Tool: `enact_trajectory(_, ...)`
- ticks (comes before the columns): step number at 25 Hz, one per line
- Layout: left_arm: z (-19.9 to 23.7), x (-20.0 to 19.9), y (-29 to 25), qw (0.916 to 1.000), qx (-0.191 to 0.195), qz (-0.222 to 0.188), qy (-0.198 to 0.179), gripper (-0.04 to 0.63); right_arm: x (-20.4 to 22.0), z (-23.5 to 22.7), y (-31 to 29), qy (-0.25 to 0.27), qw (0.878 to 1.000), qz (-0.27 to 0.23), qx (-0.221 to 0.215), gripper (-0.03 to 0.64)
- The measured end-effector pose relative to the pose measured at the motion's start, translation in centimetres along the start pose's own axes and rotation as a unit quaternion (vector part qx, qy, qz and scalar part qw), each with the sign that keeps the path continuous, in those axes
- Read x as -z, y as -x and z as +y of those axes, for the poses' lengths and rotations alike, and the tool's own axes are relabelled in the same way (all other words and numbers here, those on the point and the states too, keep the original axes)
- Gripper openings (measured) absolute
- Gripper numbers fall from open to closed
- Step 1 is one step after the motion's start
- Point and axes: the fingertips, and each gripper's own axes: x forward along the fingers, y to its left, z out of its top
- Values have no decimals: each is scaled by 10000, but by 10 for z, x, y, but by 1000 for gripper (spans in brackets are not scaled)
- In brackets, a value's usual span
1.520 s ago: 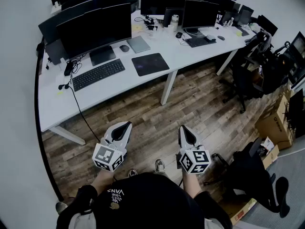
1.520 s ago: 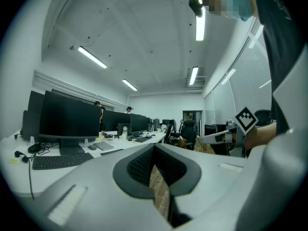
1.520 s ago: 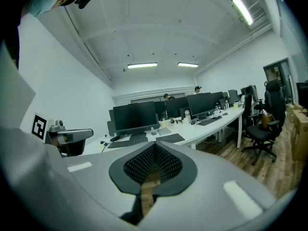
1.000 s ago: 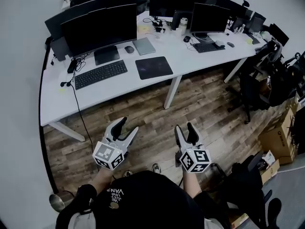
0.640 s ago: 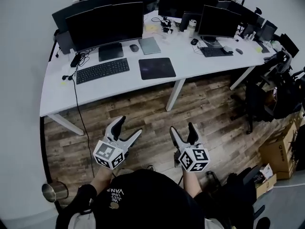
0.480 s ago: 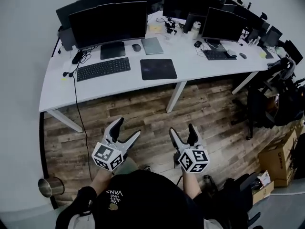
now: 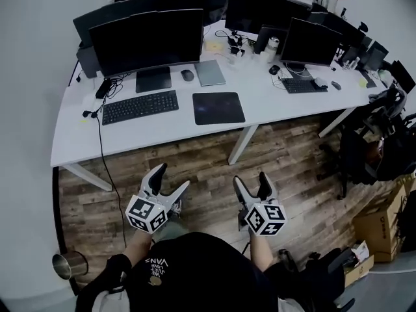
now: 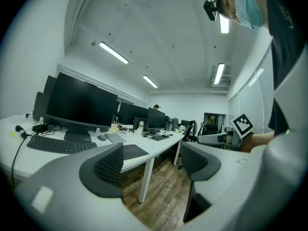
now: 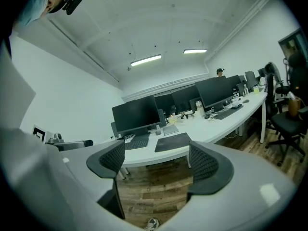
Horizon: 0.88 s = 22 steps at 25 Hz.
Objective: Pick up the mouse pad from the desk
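Note:
The dark mouse pad (image 7: 219, 108) lies flat on the white desk (image 7: 149, 135), right of a black keyboard (image 7: 140, 106) and in front of a grey laptop (image 7: 210, 72). Both grippers hang over the wooden floor, well short of the desk. My left gripper (image 7: 172, 178) has its jaws opening, with nothing between them. My right gripper (image 7: 250, 179) is likewise opening and empty. The mouse pad (image 8: 134, 151) shows between the pads of the left gripper (image 8: 151, 162) in the left gripper view. In the right gripper view the mouse pad (image 9: 173, 142) lies beyond the right gripper (image 9: 156, 161).
A large monitor (image 7: 146, 41) and a mouse (image 7: 188, 75) stand behind the keyboard. A white desk leg (image 7: 244, 145) drops below the pad. A cable (image 7: 107, 155) hangs off the desk's left. A metal bin (image 7: 68, 265) sits at the lower left, office chairs (image 7: 380, 142) and a cardboard box (image 7: 380, 223) on the right.
Both grippers' jaws have spread from nearly closed to wide apart. The person has stepped closer, so the desk and mouse pad sit lower and larger in the head view.

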Motion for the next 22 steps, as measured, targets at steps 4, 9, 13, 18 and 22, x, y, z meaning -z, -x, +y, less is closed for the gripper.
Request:
enact_trajectory(4,38,-13,-36,9997,248,54,-21,350,-10,-1,-43,-80,9997,54,202,408)
enact_trajectory(9,91,-25,-73,9984,538,184,-26,350,-21,0,-92,-141,9985,75,525,408)
enact_trajectory(13,131,-31,-98,9966,735,356,-89,350,-21,2,-128,-282,9964,96,796,408)
enact_trajectory(18,171,-35,-123,9934,1007,531,-110,348,-20,7,-161,-412,9931,69,1095,407)
enact_trajectory(22,191,-33,-141,9904,1214,645,-130,349,-17,7,-173,-561,9898,32,1307,407)
